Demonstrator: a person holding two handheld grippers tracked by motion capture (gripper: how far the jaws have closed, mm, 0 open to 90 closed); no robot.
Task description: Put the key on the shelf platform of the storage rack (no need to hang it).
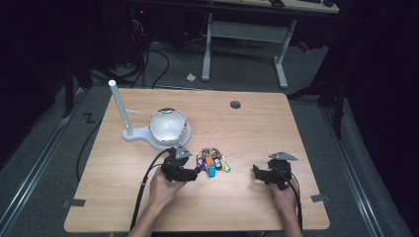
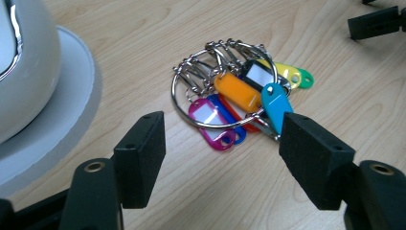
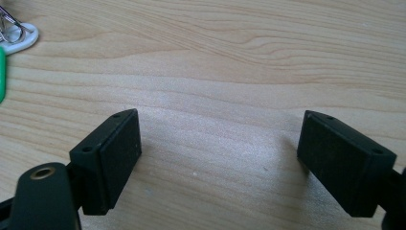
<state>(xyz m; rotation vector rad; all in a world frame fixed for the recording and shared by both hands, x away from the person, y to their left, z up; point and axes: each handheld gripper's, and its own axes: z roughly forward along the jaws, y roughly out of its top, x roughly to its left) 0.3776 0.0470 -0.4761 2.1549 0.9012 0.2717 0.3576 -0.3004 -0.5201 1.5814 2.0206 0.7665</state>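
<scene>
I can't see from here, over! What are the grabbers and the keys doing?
Left gripper open, at the key tag bunch. Right gripper open, over bare table. White stand beside the bunch, not blocking.

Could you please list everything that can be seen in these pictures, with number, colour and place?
Light wooden table: one, pale brown, centre of the high view.
Bunch of coloured plastic key tags on metal rings: one bunch; orange, teal, pink, blue, yellow, green tags; on the table just ahead of the left jaws.
White desk lamp with round base and upright stem: one, white, far left part of the table.
Round grommet hole: one, dark grey, far side of the table.
Metal-legged desk: one, grey legs, beyond the table.
Left hand-held gripper: one, black, open beside the tags.
Right hand-held gripper: one, black, open over bare wood.
</scene>
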